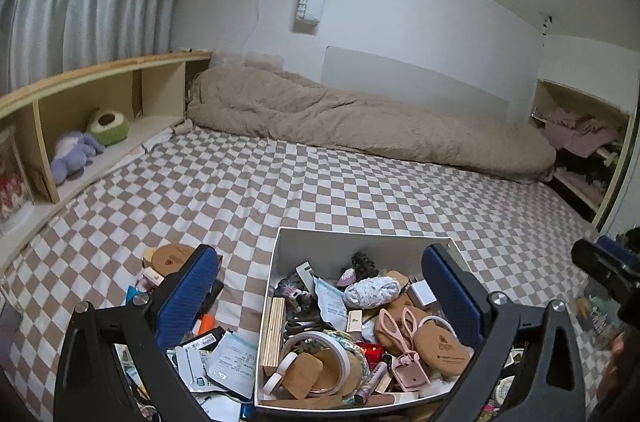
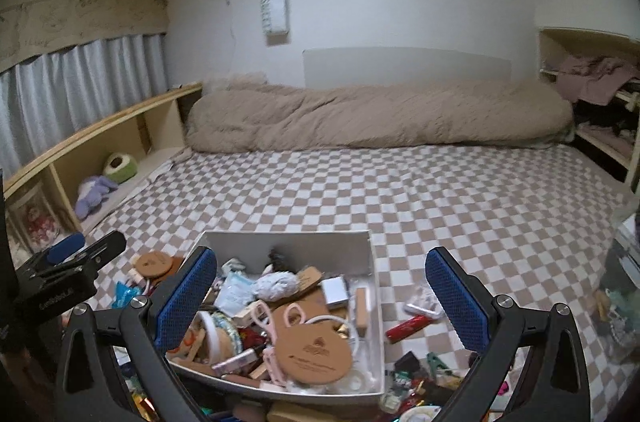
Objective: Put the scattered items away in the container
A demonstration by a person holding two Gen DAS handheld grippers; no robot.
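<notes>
- The white container (image 1: 276, 262) sits on the checked bedcover (image 1: 360, 190) and is already heaped with small things: a roll of tape (image 1: 320, 350), pink scissors (image 1: 400, 330), round cork coasters (image 1: 440, 346), a crumpled white wad (image 1: 372, 292)
- Left of the container lies a drift of flat paper sachets (image 1: 232, 362), with another cork coaster (image 1: 174, 256) further back on that side
- Right of the container, a red tube (image 2: 408, 327) lies on the cover with a small white piece (image 2: 420, 308) just behind it, and darker bits are scattered nearer the camera
- These leftovers look light; I'd guess the sachets are thin and slippery, best nipped by an edge, while the tube looks stiff and apt to roll, so across its middle seems the surest hold
- The left gripper (image 1: 320, 290) hangs over the container's left wall, its tongs spread wide with nothing between the blue pads (image 1: 188, 298)
- The right gripper (image 2: 320, 298) hangs over the container's right half, tongs just as wide apart and empty
- Beyond the container a tan duvet (image 2: 360, 118) is bundled along the wall
</notes>
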